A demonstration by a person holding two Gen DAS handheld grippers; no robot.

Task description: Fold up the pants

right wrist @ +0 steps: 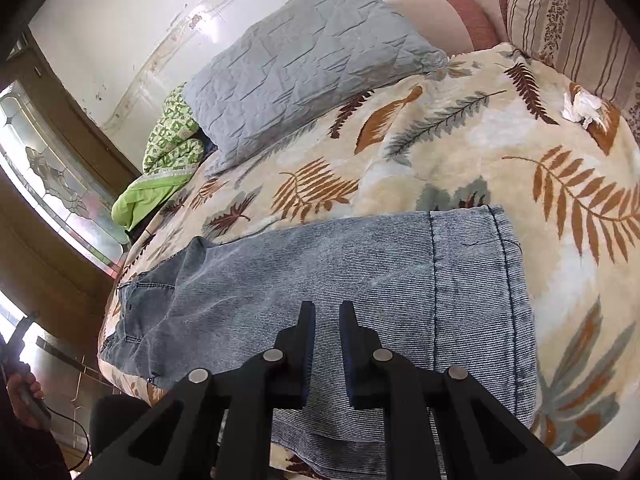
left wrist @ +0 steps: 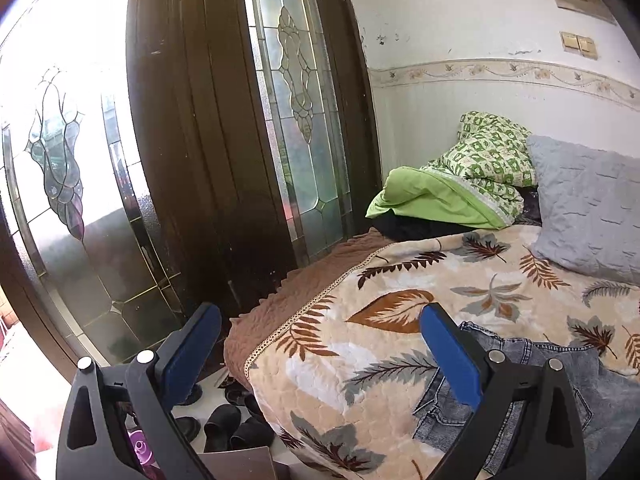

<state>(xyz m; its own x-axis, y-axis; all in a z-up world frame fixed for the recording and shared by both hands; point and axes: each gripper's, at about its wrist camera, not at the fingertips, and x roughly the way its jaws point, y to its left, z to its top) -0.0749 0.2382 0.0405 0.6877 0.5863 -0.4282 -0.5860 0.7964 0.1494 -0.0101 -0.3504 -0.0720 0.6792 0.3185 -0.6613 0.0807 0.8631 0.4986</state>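
While I hold both tools over the bed, this is what I see.

Jeans, place: one pair of blue-grey denim jeans [right wrist: 320, 276] lies flat on the leaf-print blanket [right wrist: 460, 152], near the bed's front edge, right under my right fingers.
Jeans, axis: in the right wrist view the long axis runs across the picture, waistband and pockets at the left end, a straight stitched edge at the right end. Whether that edge is a fold or a hem I cannot tell.
Jeans, texture: fine diagonal twill, faded, with darker seams.
Right fingers: my right gripper [right wrist: 326, 320] has its two black fingers nearly together with only a narrow slit between them; nothing is pinched there, and denim shows beyond the tips.
Left fingers: my left gripper [left wrist: 320, 316] stands wide apart, its blue pads empty, out past the bed's corner; the jeans' waist end [left wrist: 560, 380] shows behind the right-hand finger.
Count, pillows: one grey crinkled quilted pillow [right wrist: 304, 64]; one striped floral cushion [right wrist: 568, 24].
Count, quilts: one bundled green patterned quilt [left wrist: 472, 176].
Blanket: plush, cream, with brown and grey fern leaves.
Other: one crumpled white tissue [right wrist: 580, 106]; dark slippers [left wrist: 232, 424] on the floor, number unclear.
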